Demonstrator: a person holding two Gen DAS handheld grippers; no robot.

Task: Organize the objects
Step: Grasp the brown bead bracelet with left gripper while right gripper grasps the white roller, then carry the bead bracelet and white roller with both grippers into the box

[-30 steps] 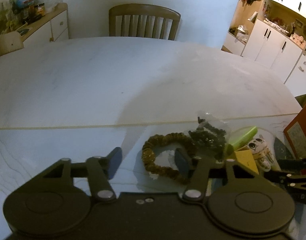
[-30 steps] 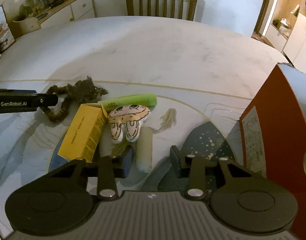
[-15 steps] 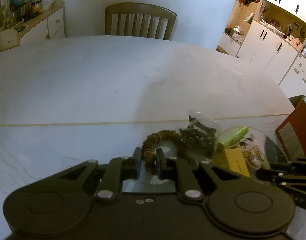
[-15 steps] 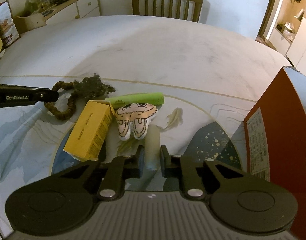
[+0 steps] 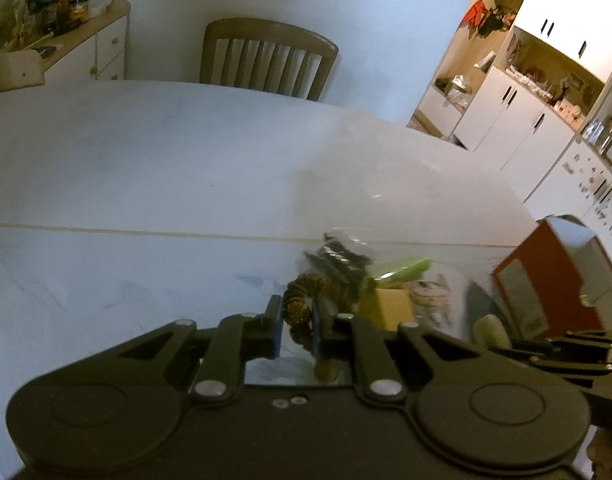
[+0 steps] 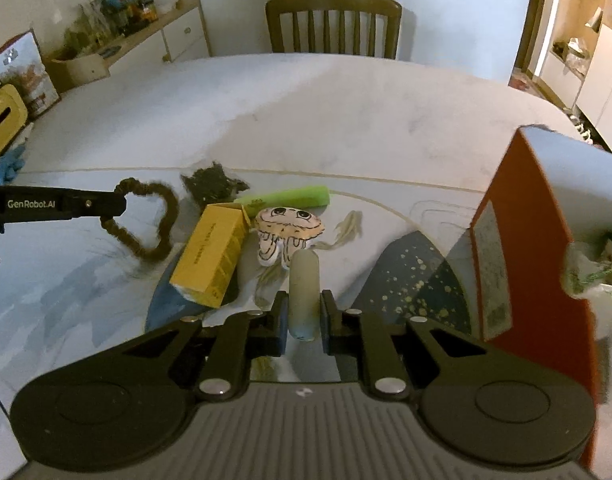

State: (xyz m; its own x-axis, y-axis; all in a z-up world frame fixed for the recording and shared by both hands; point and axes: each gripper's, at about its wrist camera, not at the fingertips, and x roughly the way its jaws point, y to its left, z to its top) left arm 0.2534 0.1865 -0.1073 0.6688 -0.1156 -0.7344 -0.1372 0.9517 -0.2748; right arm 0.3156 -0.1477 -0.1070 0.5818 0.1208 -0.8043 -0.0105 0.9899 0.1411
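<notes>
My left gripper (image 5: 297,322) is shut on a brown scrunchie (image 5: 296,312), which hangs from it in a loop (image 6: 146,224) a little above the table. In the right wrist view the left gripper (image 6: 120,205) reaches in from the left edge. My right gripper (image 6: 302,316) is shut on a pale cylindrical tube (image 6: 304,292), lifted off the table. On the table between them lie a yellow box (image 6: 212,256), a jellyfish plush (image 6: 286,230), a green tube (image 6: 290,198) and a clear bag of dark bits (image 6: 214,184).
An open red box (image 6: 526,248) stands at the right, with a plastic bag inside it. A dark blue speckled mat (image 6: 410,276) lies under the objects. A wooden chair (image 6: 332,24) stands behind the white table (image 6: 306,112). A sideboard (image 6: 146,40) runs along the left wall.
Both grippers closed, the left on the scrunchie and the right on the pale tube. Both then rose, lifting the scrunchie and the tube off the table.
</notes>
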